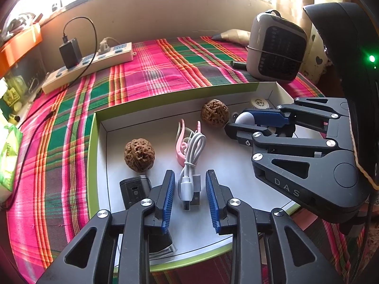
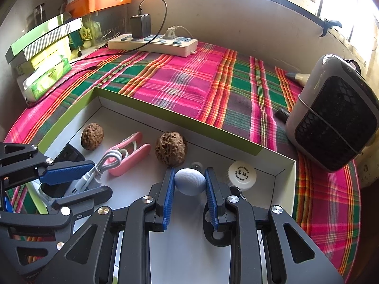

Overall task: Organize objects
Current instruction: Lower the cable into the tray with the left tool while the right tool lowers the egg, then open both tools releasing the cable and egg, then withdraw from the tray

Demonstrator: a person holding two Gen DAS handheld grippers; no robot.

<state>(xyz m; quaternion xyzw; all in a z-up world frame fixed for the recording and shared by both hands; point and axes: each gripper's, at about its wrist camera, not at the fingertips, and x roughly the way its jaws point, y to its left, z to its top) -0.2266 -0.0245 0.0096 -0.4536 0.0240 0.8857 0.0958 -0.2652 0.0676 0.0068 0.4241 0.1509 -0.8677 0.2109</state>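
The left tool (image 1: 190,197) is sitting open around the white cable (image 1: 191,165), pads not touching it. The cable is lying in the box (image 1: 165,105), at six o'clock from the pink clip (image 1: 182,142). It looks light and floppy, so pinching its bundled middle seems best. The right tool (image 2: 189,189) is squeezing a smooth grey ball (image 2: 190,181).

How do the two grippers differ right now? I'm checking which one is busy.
The right gripper is shut on the pale blue-grey egg-shaped ball; the left gripper is open, its pads clear of the white USB cable lying between them. The right works near the box's far wall, the left nearer its front. Both have blue ribbed pads and point down into the box.
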